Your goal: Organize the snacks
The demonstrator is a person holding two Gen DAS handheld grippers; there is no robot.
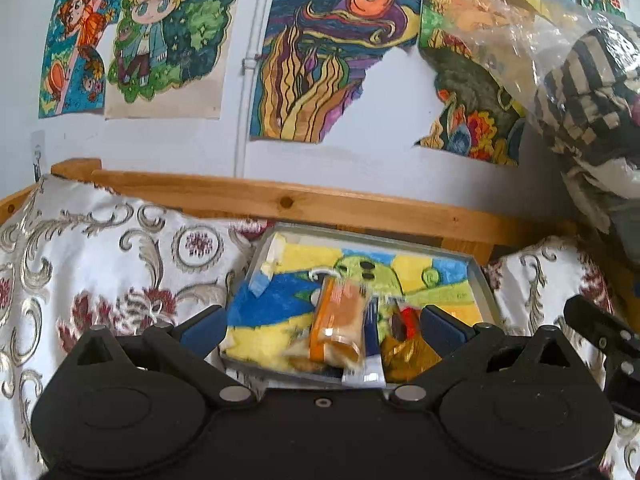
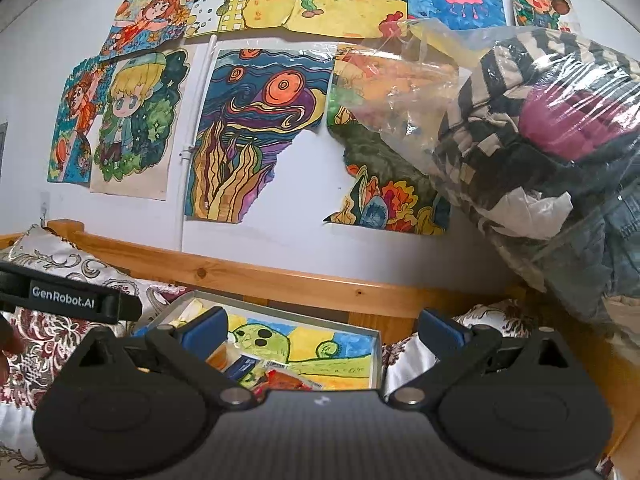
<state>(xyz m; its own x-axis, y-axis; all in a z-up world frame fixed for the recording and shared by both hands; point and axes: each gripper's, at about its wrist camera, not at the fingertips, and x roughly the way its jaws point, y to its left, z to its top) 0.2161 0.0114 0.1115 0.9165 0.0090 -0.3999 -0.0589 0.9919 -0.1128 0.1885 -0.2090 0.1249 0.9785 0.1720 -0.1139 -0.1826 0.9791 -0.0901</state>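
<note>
Left tool (image 1: 322,326) hung wide apart, nothing between its blue fingers, right over the near end of the tray (image 1: 478,280). Just ahead of it an orange snack packet (image 1: 338,320) lay blurred in the tray, a red-and-gold wrapper (image 1: 404,340) beside it toward the right finger. Right tool (image 2: 322,330) was also spread and empty, the tray's snacks (image 2: 276,378) directly below and ahead. A bag of clothes (image 2: 540,140) bulged up to its right.
</note>
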